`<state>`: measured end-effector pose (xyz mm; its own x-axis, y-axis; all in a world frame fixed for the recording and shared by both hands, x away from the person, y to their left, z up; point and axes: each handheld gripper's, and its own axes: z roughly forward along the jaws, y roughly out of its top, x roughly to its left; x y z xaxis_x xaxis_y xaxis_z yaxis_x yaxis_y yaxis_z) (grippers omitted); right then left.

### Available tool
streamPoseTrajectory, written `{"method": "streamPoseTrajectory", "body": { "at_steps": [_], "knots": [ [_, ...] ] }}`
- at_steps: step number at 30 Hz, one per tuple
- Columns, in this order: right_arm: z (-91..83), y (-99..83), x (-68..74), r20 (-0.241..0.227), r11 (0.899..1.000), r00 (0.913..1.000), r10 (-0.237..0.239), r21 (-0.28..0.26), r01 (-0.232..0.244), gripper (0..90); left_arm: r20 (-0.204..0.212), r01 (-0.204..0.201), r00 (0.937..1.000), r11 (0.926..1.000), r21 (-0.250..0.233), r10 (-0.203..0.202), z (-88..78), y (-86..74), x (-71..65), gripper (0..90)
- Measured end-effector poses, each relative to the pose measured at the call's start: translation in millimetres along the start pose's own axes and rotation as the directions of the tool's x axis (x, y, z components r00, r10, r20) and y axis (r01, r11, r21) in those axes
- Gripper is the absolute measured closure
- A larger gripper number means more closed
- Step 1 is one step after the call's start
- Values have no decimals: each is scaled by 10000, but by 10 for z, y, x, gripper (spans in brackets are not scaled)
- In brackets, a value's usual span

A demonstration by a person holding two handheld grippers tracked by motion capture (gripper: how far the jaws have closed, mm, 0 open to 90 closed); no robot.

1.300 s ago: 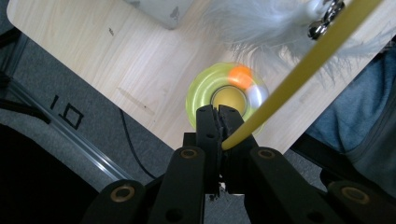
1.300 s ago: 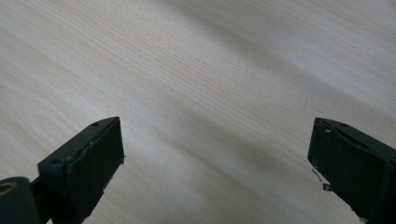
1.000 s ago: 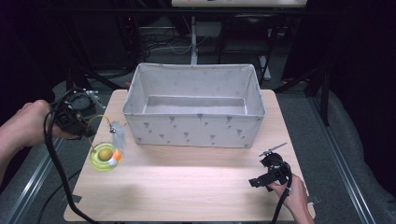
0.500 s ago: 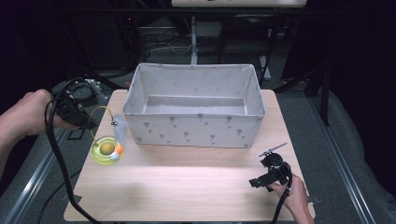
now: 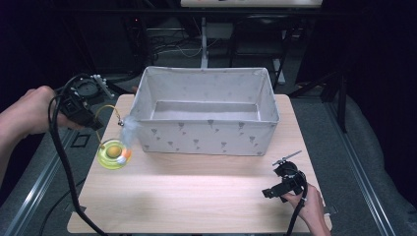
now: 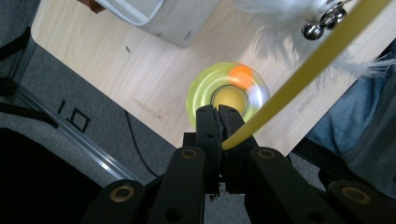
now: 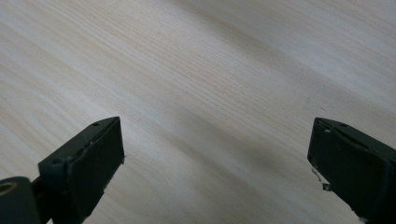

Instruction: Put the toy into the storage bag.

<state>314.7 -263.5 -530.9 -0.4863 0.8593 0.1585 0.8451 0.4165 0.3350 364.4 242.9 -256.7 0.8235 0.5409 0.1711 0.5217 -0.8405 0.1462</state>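
A pale wooden counter (image 5: 196,196) carries a large grey fabric box (image 5: 206,110) with small triangle marks, set toward the far edge. The box is open at the top, and the part of its inside that can be seen holds nothing.

At the box's left front corner hangs a cat toy: a thin yellow wand (image 6: 299,77) with a small metal bell (image 6: 314,31) and white feathers (image 5: 129,129) at its tip. Below the feathers, near the counter's left edge, is a round yellow-green disc (image 5: 114,155) with an orange ball (image 6: 240,74) in its ring. From the high view I cannot tell whether the disc rests on the counter or hangs just above it.

The left gripper (image 5: 81,101), held in a hand at the left, sits beyond the counter's left edge, above the grey floor. In the left gripper view its 2 black jaws are pressed together on the lower end of the yellow wand, which rises diagonally to the upper right, with the disc directly beyond the gripper (image 6: 218,122).

The right gripper (image 5: 285,183), held in the person's other hand, is at the counter's near right corner. In the right gripper view its jaws stand wide apart, with bare wood between them.

The near half of the counter, between disc and right gripper, is open wood. The box's front wall stands close behind the disc.
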Motion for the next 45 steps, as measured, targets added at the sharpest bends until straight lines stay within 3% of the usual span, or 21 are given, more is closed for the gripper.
{"method": "streamPoseTrajectory", "body": {
  "at_steps": [45],
  "knots": [
    [4,-7,-17,126,9999,9999,20,136,-21,33,-317,-40,9995,9996,-272,32,-437,603,344,875]
  ]
}}
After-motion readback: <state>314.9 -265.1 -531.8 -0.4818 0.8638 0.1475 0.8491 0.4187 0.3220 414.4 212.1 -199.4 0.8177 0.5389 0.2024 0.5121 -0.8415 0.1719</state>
